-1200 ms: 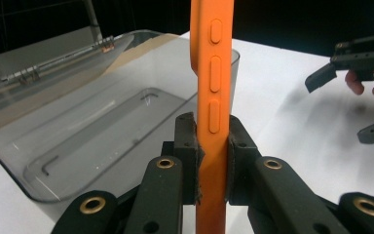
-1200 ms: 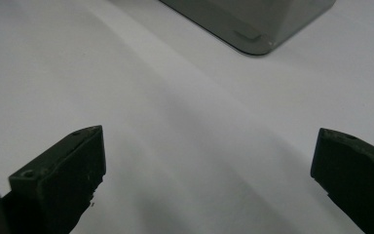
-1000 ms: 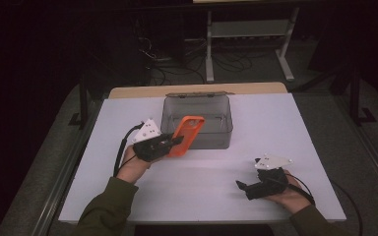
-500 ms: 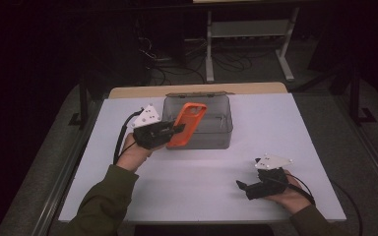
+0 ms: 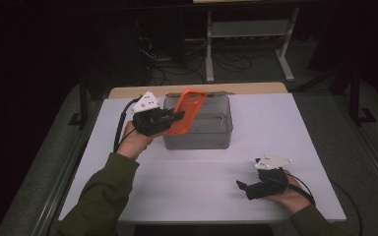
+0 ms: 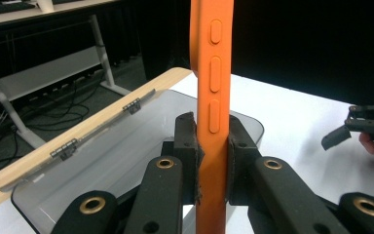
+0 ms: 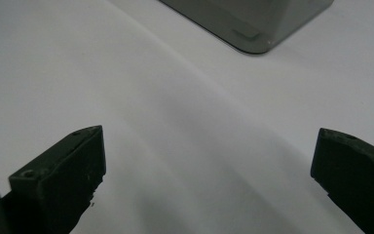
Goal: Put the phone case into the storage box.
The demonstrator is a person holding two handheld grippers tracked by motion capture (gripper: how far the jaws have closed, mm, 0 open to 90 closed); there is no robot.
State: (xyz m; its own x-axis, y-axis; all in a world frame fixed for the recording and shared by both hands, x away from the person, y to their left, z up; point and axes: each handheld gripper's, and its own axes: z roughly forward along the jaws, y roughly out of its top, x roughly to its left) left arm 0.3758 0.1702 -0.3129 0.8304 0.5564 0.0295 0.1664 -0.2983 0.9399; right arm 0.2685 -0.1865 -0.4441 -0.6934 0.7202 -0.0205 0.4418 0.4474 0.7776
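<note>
Orange phone case pinched by its edge, hanging over the grey bin

So the left tool [image 5: 179, 116] is clenched on the orange phone case [image 5: 187, 110], pads squeezing one long side just below the button bumps, and the case stands tilted above the left part of the clear grey bin [image 5: 216, 140] at the far middle of the tabletop [image 5: 187, 182]. It's an empty shell, so I'd guess very light and a bit rubbery: it probably flexes if you pinch across the open middle, and the finish looks grippy rather than slick, though honestly it's hard to be sure from this angle. Side rail seems the right spot to hold, since it's the stiffest part. Nothing fragile here. Right tool [image 5: 243, 187] sits released at the near right, jaws wide apart over bare tabletop, holding nothing.
</note>
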